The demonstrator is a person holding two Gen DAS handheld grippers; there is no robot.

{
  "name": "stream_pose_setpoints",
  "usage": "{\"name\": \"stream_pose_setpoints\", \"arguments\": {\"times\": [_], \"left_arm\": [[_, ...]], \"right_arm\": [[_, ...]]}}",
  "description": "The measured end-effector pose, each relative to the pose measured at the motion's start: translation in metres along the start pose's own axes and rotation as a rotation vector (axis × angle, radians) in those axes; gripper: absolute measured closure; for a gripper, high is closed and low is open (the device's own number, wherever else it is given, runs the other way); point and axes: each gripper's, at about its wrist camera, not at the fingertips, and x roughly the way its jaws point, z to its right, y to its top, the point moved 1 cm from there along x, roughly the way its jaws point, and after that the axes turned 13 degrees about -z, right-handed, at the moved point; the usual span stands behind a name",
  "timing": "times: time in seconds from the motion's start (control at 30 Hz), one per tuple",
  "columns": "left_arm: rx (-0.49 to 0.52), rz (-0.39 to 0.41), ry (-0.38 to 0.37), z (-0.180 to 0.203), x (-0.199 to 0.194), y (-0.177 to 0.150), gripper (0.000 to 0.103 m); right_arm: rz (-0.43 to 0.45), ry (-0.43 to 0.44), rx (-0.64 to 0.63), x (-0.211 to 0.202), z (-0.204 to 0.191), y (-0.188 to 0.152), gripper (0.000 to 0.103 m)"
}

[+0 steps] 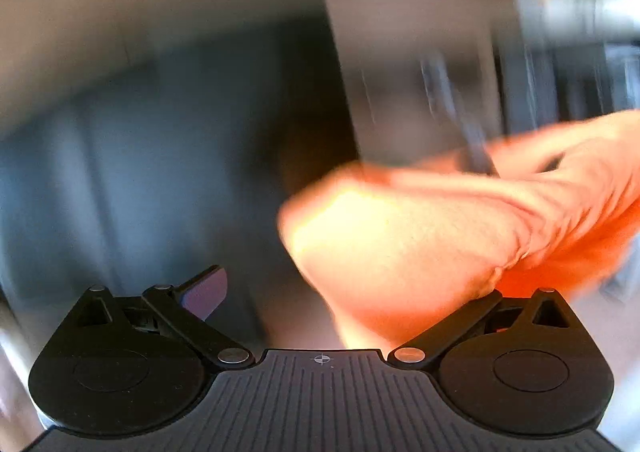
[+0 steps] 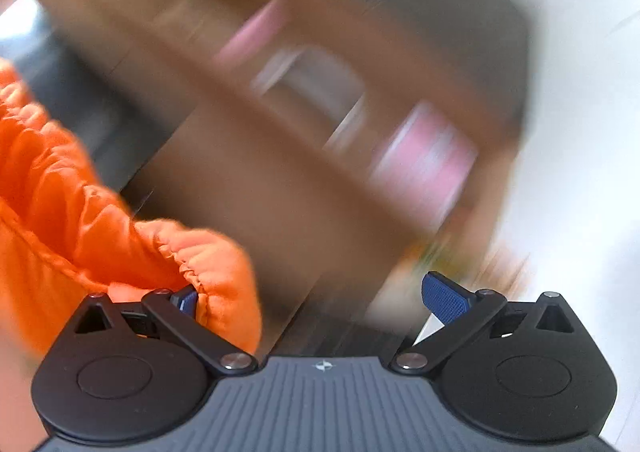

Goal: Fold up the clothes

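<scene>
Both views are badly motion-blurred, so only the near field is usable. Landmark: the orange garment (image 1: 420, 244).

Left claw (image 1: 344, 284): jaws spread wide. Left pad (image 1: 206, 292) is bare, with nothing against it. The right finger is hidden behind the garment, which bulges across that side and drapes over the linkage. The cloth looks hooked or draped on that one finger, not pinched. With the jaws this far apart, no clamp is possible.

Right claw (image 2: 308, 296): also wide open. Right pad (image 2: 446, 298) is clear and well apart from the garment (image 2: 100, 220). The left pad (image 2: 186, 298) touches a gathered, elasticated hem, probably a waistband or cuff. The cloth lies against the outside of that finger and spills over the left of the claw. Again contact, not a grip.

Garment sits between the two claws: to the right of the left one, to the left of the right one. It appears lifted off any surface; no table is visible in either view.

My read: both claws are open with the cloth only resting on the inner fingers, so this is a re-grip or release point. The risk is that the garment slides off before either claw closes. Target the elastic hem; it's the thickest edge.
</scene>
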Motion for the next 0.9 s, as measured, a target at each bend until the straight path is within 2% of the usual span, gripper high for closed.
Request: {"name": "stream_pose_setpoints", "arguments": {"times": [0.03, 0.07, 0.13, 0.23, 0.3, 0.37, 0.47, 0.53, 0.6, 0.63, 0.67, 0.7, 0.77, 0.8, 0.9], "left_arm": [[-0.031, -0.159, -0.084, 0.005, 0.033, -0.026, 0.0], [-0.035, -0.289, -0.129, 0.012, 0.061, -0.049, 0.0], [0.031, -0.496, -0.147, 0.031, 0.098, -0.083, 0.0], [0.171, -0.551, -0.181, 0.043, 0.096, -0.103, 0.0], [0.199, -0.506, -0.236, 0.035, 0.082, -0.098, 0.0], [0.16, -0.449, -0.327, 0.02, 0.068, -0.08, 0.0], [0.066, -0.311, -0.464, 0.011, 0.047, -0.046, 0.0], [0.025, -0.239, -0.491, 0.018, 0.052, -0.023, 0.0], [-0.008, -0.199, -0.502, 0.034, 0.067, -0.007, 0.0], [-0.031, -0.203, -0.503, 0.04, 0.082, -0.005, 0.0], [-0.06, -0.239, -0.49, 0.045, 0.1, -0.005, 0.0], [-0.089, -0.276, -0.476, 0.051, 0.118, -0.005, 0.0], [-0.13, -0.362, -0.448, 0.057, 0.15, -0.011, 0.0], [-0.131, -0.398, -0.435, 0.061, 0.158, -0.018, 0.0], [-0.075, -0.429, -0.438, 0.062, 0.151, -0.037, 0.0]], "right_arm": [[-0.135, 0.078, -0.053, 0.01, -0.026, -0.034, 0.0], [-0.257, 0.151, -0.111, 0.018, -0.048, -0.063, 0.0], [-0.437, 0.273, -0.166, 0.021, -0.077, -0.104, 0.0], [-0.534, 0.459, -0.082, 0.01, -0.077, -0.116, 0.0], [-0.569, 0.565, -0.014, 0.008, -0.072, -0.114, 0.0], [-0.58, 0.618, 0.08, 0.013, -0.062, -0.106, 0.0], [-0.516, 0.677, 0.284, 0.03, -0.032, -0.072, 0.0], [-0.474, 0.724, 0.418, 0.052, -0.018, -0.056, 0.0], [-0.506, 0.81, 0.528, 0.082, -0.017, -0.05, 0.0], [-0.534, 0.854, 0.579, 0.1, -0.025, -0.051, 0.0], [-0.563, 0.899, 0.63, 0.119, -0.034, -0.052, 0.0], [-0.61, 0.907, 0.671, 0.136, -0.045, -0.055, 0.0], [-0.712, 0.875, 0.698, 0.155, -0.067, -0.072, 0.0], [-0.75, 0.828, 0.708, 0.157, -0.074, -0.08, 0.0], [-0.789, 0.783, 0.623, 0.143, -0.079, -0.098, 0.0]]}}
